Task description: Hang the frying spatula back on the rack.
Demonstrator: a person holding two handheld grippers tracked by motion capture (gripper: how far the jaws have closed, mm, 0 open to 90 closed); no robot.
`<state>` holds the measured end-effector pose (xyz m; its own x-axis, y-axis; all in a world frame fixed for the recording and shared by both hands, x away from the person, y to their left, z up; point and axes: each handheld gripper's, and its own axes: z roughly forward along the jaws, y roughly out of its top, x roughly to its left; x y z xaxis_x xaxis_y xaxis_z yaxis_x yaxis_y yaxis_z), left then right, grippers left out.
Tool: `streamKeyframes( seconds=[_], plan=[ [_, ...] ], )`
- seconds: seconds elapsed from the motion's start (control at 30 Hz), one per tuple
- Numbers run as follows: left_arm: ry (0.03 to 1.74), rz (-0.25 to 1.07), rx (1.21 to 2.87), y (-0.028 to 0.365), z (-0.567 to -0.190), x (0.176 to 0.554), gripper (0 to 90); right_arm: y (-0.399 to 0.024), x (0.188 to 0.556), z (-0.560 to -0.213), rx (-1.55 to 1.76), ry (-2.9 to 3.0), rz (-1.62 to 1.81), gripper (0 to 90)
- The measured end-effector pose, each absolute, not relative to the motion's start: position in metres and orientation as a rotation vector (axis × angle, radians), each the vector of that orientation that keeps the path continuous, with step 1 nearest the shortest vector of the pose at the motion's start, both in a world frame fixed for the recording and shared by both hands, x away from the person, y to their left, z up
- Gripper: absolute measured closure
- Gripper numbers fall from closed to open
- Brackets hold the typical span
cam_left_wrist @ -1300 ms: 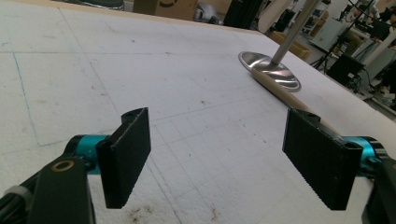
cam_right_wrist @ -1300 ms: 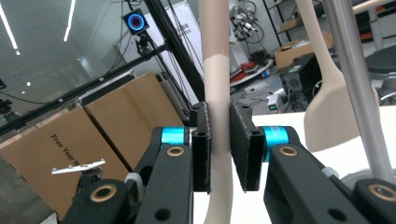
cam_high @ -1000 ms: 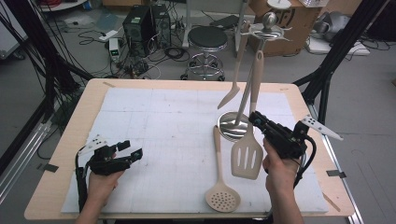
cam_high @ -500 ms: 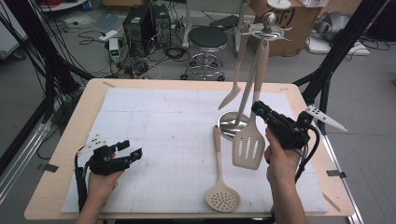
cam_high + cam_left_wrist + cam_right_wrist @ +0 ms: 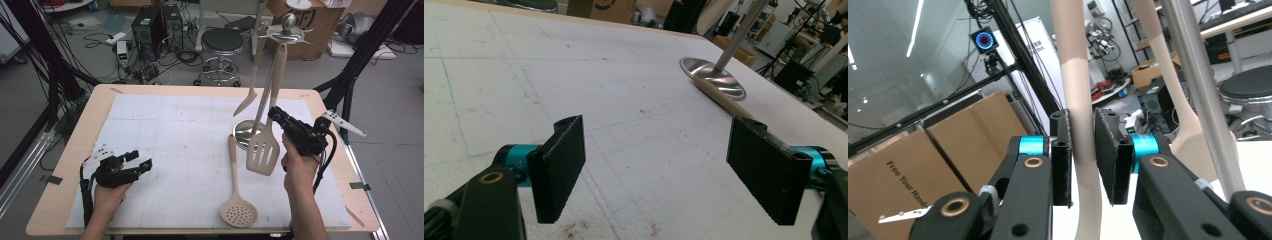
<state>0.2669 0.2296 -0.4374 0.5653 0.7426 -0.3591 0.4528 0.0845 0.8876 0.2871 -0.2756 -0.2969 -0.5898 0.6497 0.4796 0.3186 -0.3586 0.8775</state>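
Observation:
A beige slotted spatula (image 5: 263, 155) hangs slanted, its blade just above the white mat and its handle top up by the hooks of the steel utensil stand (image 5: 288, 21). My right gripper (image 5: 273, 114) is shut on that handle; in the right gripper view both pads press the beige handle (image 5: 1075, 75), with my right gripper (image 5: 1082, 120) pointing upward. A second beige turner (image 5: 248, 102) hangs from the stand. A beige skimmer (image 5: 239, 212) lies flat on the mat. My left gripper (image 5: 142, 161) rests at the front left, and in its own view my left gripper (image 5: 656, 165) stands open and empty.
The stand's round steel base (image 5: 245, 132) sits on the white mat (image 5: 165, 130), seen as a base (image 5: 711, 77) beside the skimmer's handle (image 5: 724, 97). Its pole (image 5: 1198, 85) rises right of my right gripper. A stool (image 5: 221, 42) and black tripod legs (image 5: 350, 75) stand beyond the table.
My right gripper has risen and moved toward the stand with the slotted spatula, lifting its blade off the mat. The left gripper has stayed in place.

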Motion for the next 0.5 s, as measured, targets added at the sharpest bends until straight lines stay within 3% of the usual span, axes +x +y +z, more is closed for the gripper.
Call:
streamKeyframes(
  seconds=[0.23, 0.33, 0.5],
  plan=[
    [1.049, 0.289, 1.554, 0.23, -0.438, 0.267, 24.1, -0.277, 0.294, -0.299, 1.332, 1.603, 2.063, 74.3],
    [1.049, 0.291, 1.553, 0.23, -0.438, 0.267, 24.0, -0.279, 0.296, -0.3, 1.356, 1.565, 2.056, 65.0],
    [1.048, 0.29, 1.554, 0.23, -0.438, 0.267, 24.0, -0.287, 0.293, -0.298, 1.371, 1.477, 2.036, 62.5]
  ],
)
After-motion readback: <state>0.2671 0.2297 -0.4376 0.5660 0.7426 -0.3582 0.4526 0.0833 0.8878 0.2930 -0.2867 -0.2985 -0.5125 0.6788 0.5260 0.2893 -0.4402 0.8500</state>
